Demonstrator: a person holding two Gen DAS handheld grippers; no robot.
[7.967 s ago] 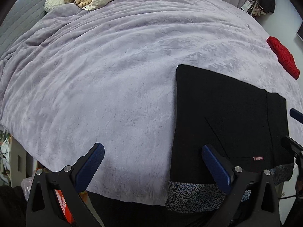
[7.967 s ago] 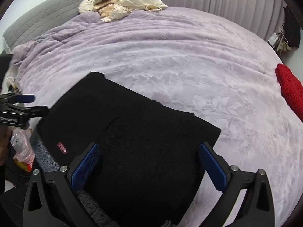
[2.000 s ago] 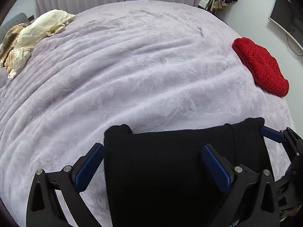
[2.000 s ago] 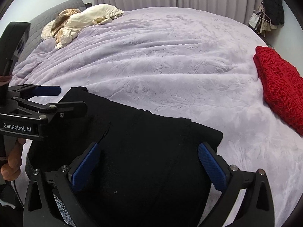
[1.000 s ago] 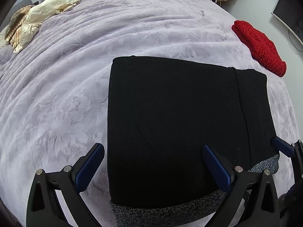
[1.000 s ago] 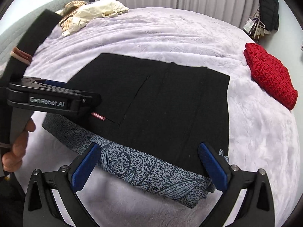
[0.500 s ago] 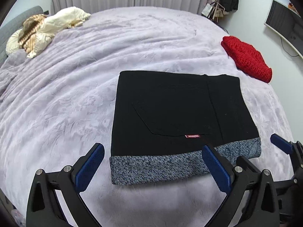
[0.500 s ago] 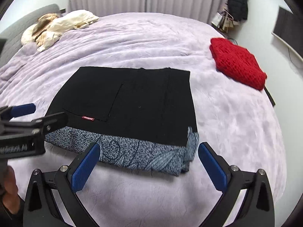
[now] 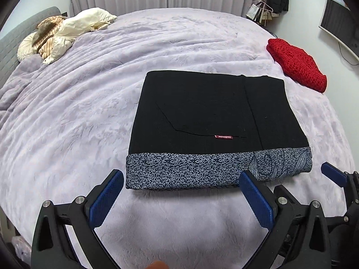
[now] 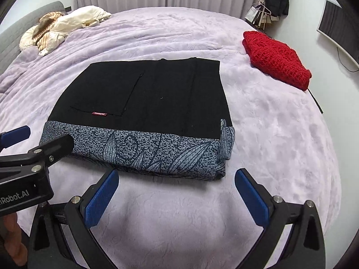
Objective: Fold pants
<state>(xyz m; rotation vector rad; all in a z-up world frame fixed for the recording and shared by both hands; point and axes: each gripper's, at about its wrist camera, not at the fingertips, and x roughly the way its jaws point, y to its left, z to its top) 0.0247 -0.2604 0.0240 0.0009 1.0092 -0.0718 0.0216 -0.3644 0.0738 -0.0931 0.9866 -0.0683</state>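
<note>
Both claw bases cut off, pants (image 9: 215,116) whole

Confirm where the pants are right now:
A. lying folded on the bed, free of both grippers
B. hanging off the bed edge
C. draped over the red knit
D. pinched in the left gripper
A: the pants lie flat and folded on the bed, while the left gripper and right gripper are open, short of them.

Lilac bed (image 9: 89,116) — folded pants (image 9: 215,121), red knit (image 9: 296,65), pillows (image 9: 65,33)
</note>
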